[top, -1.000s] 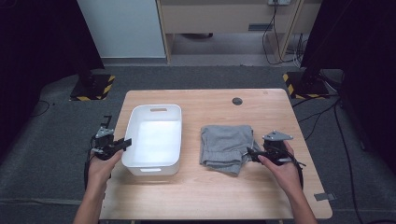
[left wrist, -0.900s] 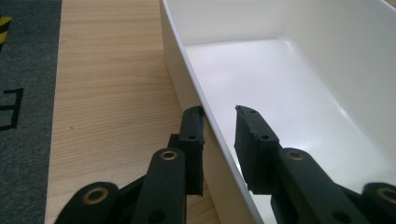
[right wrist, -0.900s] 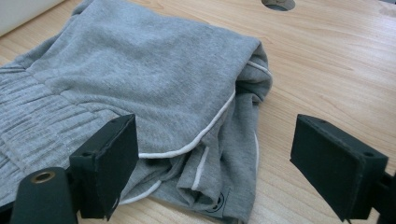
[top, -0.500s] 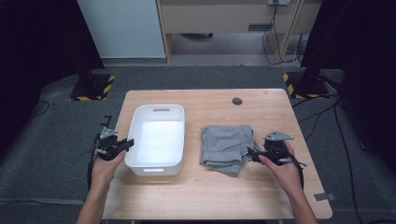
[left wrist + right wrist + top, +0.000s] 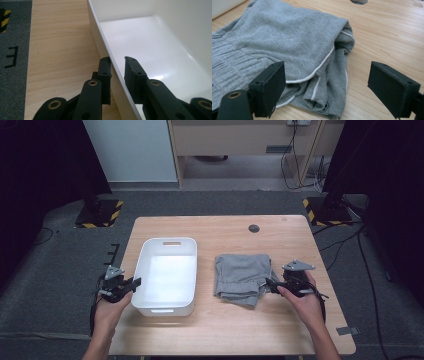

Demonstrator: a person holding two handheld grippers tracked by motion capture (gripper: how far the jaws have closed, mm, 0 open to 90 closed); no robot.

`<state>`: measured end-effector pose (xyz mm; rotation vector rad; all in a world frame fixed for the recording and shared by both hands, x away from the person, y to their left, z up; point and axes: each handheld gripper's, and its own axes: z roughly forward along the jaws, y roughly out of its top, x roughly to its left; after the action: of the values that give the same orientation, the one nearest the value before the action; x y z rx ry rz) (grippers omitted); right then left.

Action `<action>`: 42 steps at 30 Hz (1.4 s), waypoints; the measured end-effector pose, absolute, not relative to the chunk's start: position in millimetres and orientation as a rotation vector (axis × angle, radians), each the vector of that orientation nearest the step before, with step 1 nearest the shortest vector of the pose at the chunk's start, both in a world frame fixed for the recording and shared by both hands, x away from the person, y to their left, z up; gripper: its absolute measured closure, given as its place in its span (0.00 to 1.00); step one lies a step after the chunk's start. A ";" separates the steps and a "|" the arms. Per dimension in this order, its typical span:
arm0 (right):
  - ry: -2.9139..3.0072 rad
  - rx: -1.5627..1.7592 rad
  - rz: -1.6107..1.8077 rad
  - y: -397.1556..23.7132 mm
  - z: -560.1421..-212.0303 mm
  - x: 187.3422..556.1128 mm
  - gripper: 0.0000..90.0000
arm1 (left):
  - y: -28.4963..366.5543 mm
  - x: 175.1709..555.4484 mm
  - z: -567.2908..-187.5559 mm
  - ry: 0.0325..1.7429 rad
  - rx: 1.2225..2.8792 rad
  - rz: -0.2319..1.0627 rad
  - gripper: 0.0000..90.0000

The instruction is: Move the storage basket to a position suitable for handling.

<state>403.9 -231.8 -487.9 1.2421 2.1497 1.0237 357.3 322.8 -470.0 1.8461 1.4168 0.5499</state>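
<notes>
**Left tongs straddle the bin wall; right tongs wide at the cloth**

The white bin (image 5: 168,276) sits on the left half of the table (image 5: 230,330), its long axis running from the person's edge toward the far edge, with a handle slot in each short end. Just beside it on the right, apart from it, lies the folded grey cloth (image 5: 242,277), its ribbed band toward the bin and its white-piped folds toward the right tongs.

The left tongs (image 5: 117,62) are at the bin's left wall near the front corner. Their jaws are narrow and straddle the rim: the outer jaw lies against the outside of the wall, while the inner jaw stands inside the bin with a sliver of gap, so the wall is between them but not pinched. The right tongs (image 5: 327,82) gape wide at the cloth's right edge, one jaw touching the fabric, the other over bare wood; they hold nothing.

Against the earlier frames, the left hand (image 5: 111,305) has shifted slightly outward along the table's left edge, its tongs still pointing at the bin. The bin, cloth and right hand (image 5: 302,302) lie as before.
</notes>
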 end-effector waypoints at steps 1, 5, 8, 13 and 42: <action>2.150 1.242 1.024 -231.8 -487.9 403.9 0.17 | 322.8 357.3 -470.0 1.417 1.846 0.550 0.83; 2.150 1.243 1.027 -231.5 -487.8 404.0 0.17 | 322.1 348.4 -470.5 1.414 1.838 0.543 0.83; 2.148 1.244 1.028 -232.4 -487.8 404.2 0.17 | 321.9 343.9 -470.7 1.417 1.833 0.541 0.83; 2.146 1.251 1.034 -233.4 -487.3 404.1 0.17 | 323.7 336.2 -470.7 1.418 1.830 0.541 0.83; 2.137 1.262 1.038 -237.1 -487.0 404.3 0.16 | 333.5 320.7 -471.3 1.405 1.831 0.561 0.83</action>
<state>404.3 -237.1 -487.0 1.2617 2.1367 1.0377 320.7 333.5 -471.3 1.8307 1.4053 0.5609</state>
